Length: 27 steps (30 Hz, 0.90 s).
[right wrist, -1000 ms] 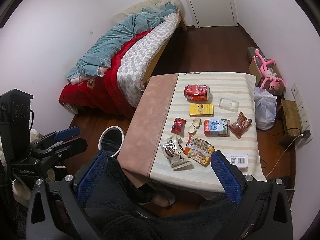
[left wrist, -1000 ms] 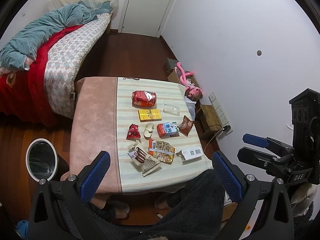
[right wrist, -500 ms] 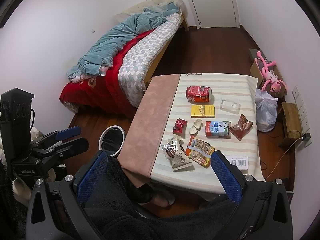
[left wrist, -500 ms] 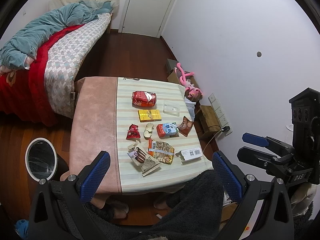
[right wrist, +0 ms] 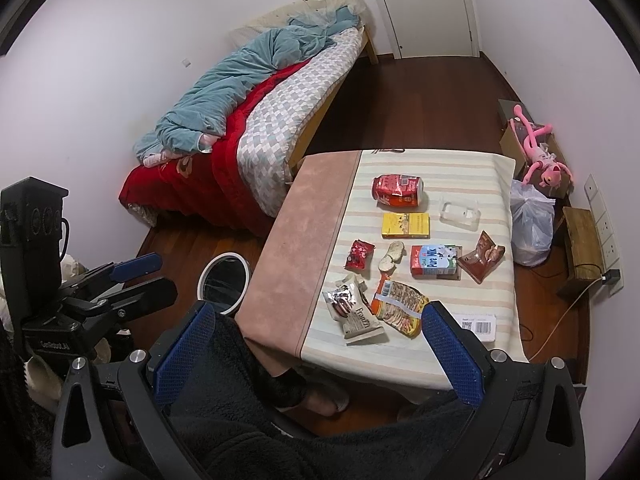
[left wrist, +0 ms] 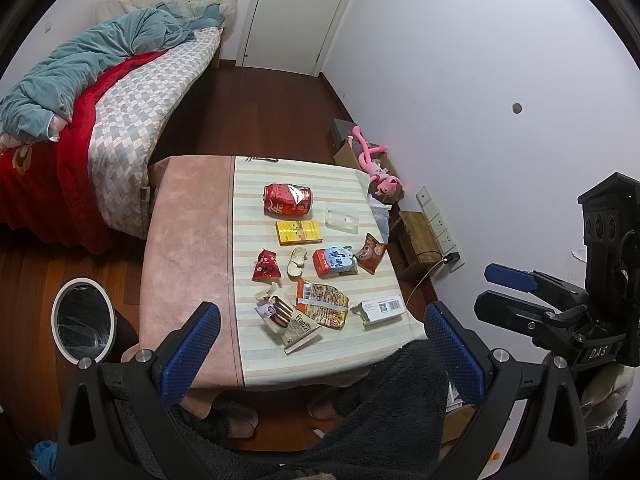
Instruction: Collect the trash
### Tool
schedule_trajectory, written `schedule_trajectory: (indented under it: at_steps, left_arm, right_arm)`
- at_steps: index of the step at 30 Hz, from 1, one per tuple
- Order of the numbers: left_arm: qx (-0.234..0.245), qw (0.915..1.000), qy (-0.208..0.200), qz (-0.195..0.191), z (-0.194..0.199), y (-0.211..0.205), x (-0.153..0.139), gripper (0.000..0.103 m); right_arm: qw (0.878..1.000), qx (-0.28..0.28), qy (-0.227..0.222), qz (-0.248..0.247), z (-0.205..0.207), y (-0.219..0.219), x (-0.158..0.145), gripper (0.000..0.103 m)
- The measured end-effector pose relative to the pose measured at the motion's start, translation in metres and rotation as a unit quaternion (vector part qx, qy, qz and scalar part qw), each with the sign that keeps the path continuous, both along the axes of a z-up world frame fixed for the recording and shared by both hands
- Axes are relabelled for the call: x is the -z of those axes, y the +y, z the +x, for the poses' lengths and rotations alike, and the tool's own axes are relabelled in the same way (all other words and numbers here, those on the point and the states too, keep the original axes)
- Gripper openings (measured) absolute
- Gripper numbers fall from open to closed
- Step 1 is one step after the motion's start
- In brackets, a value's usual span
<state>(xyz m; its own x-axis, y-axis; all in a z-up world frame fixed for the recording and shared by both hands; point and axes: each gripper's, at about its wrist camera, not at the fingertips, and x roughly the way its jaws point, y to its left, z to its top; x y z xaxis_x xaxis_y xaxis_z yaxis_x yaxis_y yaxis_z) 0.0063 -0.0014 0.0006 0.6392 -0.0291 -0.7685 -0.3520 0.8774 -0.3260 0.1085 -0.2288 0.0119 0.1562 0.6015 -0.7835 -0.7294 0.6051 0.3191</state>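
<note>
Several pieces of trash lie on the striped table [left wrist: 256,364]: a crushed red can [left wrist: 287,199], a yellow box [left wrist: 298,232], a milk carton [left wrist: 334,261], a Franzzi wrapper [left wrist: 289,319] and an orange snack bag [left wrist: 322,305]. A round white-rimmed bin [left wrist: 83,319] stands on the floor left of the table; it also shows in the right wrist view [right wrist: 225,281]. My left gripper [left wrist: 320,354] and my right gripper [right wrist: 318,354] are both open and empty, held high above the table's near edge over a dark fleece lap.
A bed [left wrist: 100,92] with red and teal bedding stands to the left. A pink plush toy [left wrist: 374,164], a plastic bag [right wrist: 530,220] and a wooden stool [left wrist: 420,234] sit by the right wall. A door [left wrist: 296,12] is at the back.
Both views have shifted only slightly. Both grippers stay open and nothing on the table has moved.
</note>
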Motion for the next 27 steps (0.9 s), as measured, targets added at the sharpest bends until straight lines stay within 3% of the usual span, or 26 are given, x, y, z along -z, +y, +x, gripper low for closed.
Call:
schedule_trajectory:
  at_steps: [27]
  left_arm:
    - [-0.01,0.9999,0.009,0.006,0.0019,0.0021,0.0014,0.103]
  right_arm:
    - [1.0,0.006,0.001,0.008,0.0062,0.0005,-0.0023,0.103]
